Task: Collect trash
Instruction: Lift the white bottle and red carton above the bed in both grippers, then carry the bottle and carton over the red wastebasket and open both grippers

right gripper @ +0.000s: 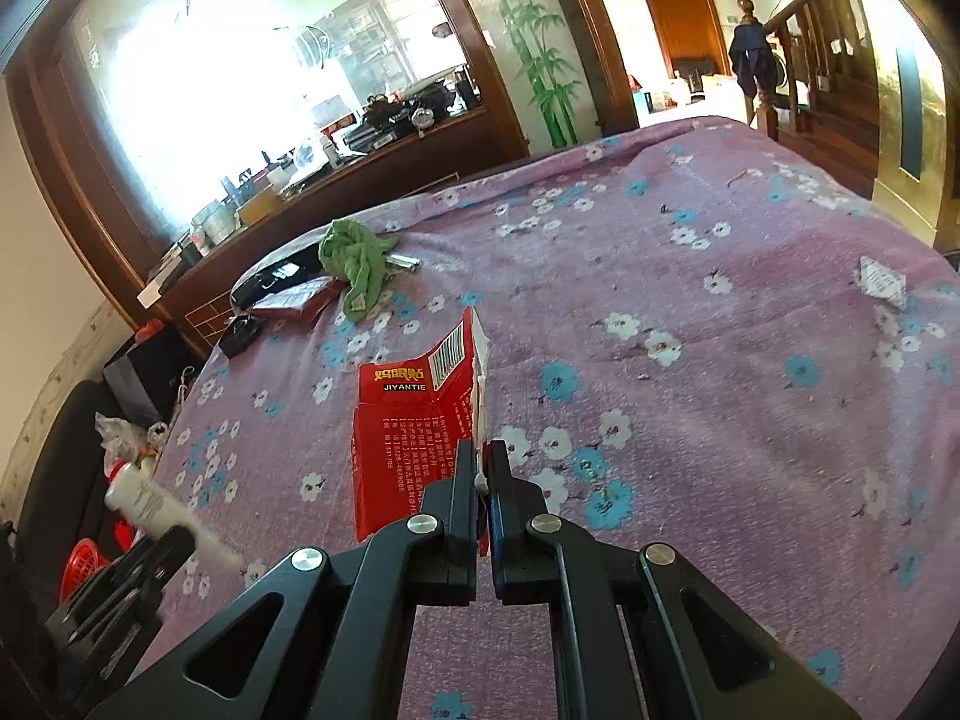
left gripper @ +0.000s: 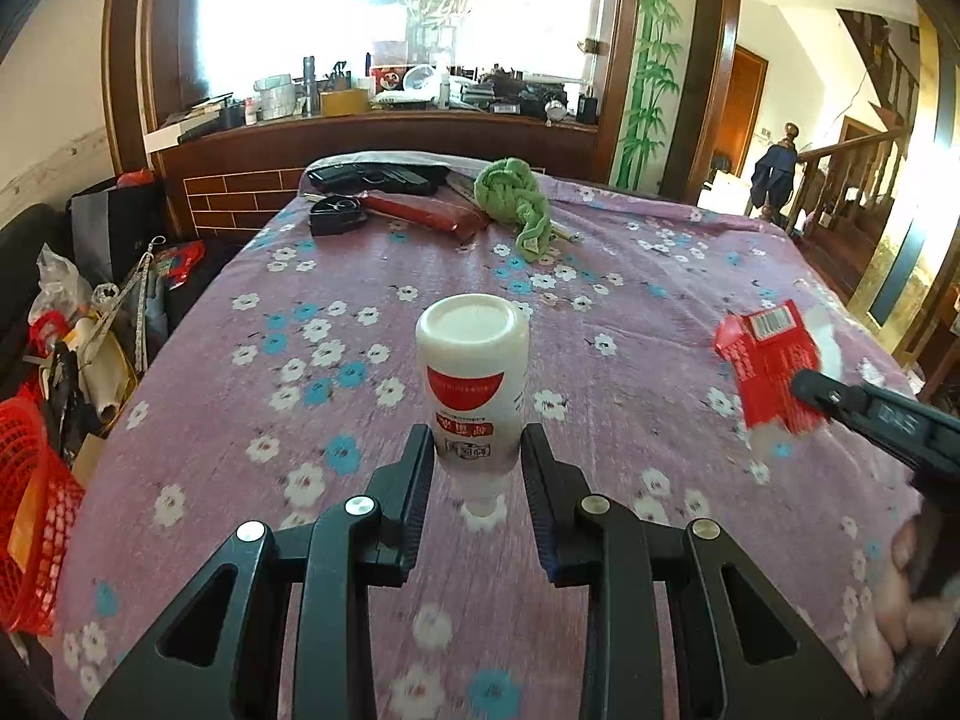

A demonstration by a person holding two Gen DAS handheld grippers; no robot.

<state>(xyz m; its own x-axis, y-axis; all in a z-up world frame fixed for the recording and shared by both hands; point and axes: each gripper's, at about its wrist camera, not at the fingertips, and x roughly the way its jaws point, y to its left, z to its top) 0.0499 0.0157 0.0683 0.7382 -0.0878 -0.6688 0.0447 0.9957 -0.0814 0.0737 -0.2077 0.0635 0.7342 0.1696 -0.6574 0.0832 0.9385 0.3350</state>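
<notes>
The left gripper [left gripper: 478, 450] is clenched on a white bottle [left gripper: 474, 384], its two pads pressing the lower body from either side. The bottle's long axis runs almost straight away from the left wrist camera: the narrow neck and nozzle end points back toward the camera, just past the pads, and the flat round base faces away, raised above the floral bedspread [left gripper: 630, 276]. From the right wrist view the same bottle [right gripper: 157, 507] lies on a slant, nozzle toward the lower right, base toward the upper left, at the bedspread's left edge.

The right gripper [right gripper: 479, 457] is pinched tight on a flattened red carton [right gripper: 414, 420], gripping its thin white edge at the near right corner. The carton's long axis runs from the pads away toward its barcode flap at the far end; the printed red face is turned to the left of the gripper. In the left wrist view the carton [left gripper: 771, 369] is lifted above the bedspread to the right of the bottle, with part of a hand [left gripper: 918, 594] behind the black tool.

Farther along the bedspread, beyond the bottle, lies a crumpled green cloth [left gripper: 516, 198]. Left of the cloth rests a red packet [left gripper: 426, 211], and a small black case [left gripper: 336, 215] sits left of that. Off the bedspread's left side is a red mesh basket [left gripper: 33, 516].
</notes>
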